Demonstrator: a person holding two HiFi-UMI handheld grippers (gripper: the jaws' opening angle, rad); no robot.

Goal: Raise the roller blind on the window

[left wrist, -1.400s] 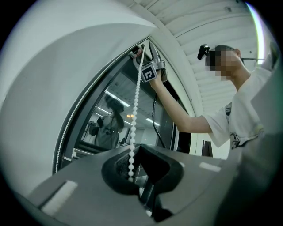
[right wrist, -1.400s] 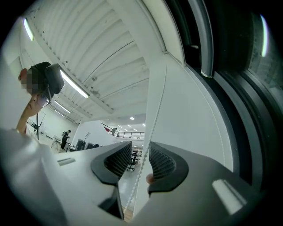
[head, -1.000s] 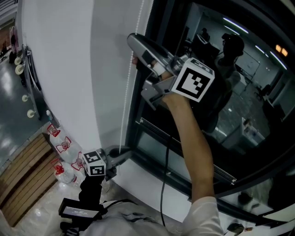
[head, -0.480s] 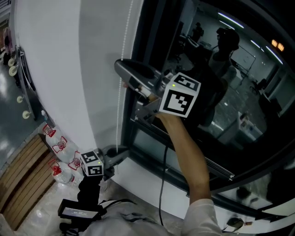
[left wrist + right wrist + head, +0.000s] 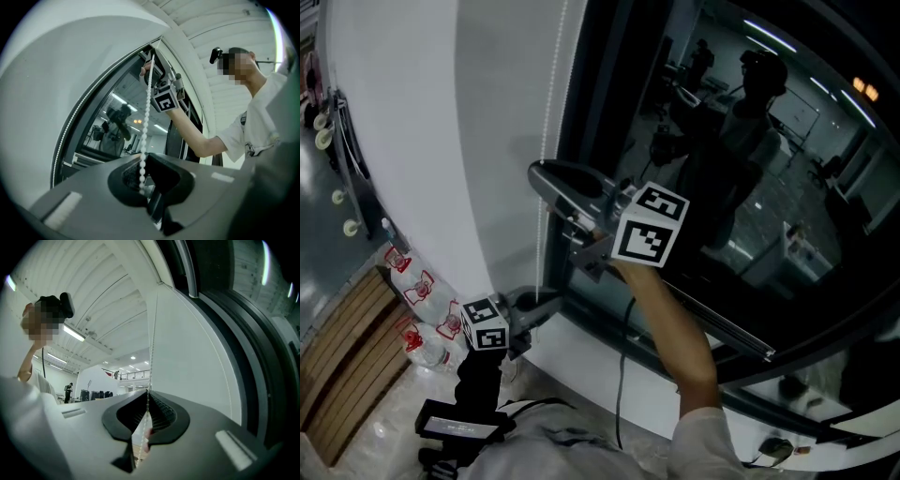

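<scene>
The white roller blind (image 5: pixel 422 131) hangs over the left of the dark window (image 5: pixel 741 141), and its bead chain (image 5: pixel 551 103) runs down the blind's right edge. My right gripper (image 5: pixel 538 172) is at mid height, shut on the chain; in the right gripper view the chain (image 5: pixel 152 343) comes down into the closed tips of the right gripper (image 5: pixel 148 391). Low by the sill, my left gripper (image 5: pixel 542 307) is on the same chain. From there the chain (image 5: pixel 146 117) rises out of the left gripper (image 5: pixel 143 157), whose jaws look together around it, to the right gripper (image 5: pixel 146 71).
A white sill (image 5: pixel 581 366) runs under the window frame. Several water bottles (image 5: pixel 417 309) stand on the floor at the left beside wooden slats (image 5: pixel 337 366). A black cable (image 5: pixel 623 384) hangs below my right arm. The glass reflects a person.
My right gripper has come down along the blind's edge with the chain in it, and the arm has lowered with it. The left gripper has stayed by the sill.
</scene>
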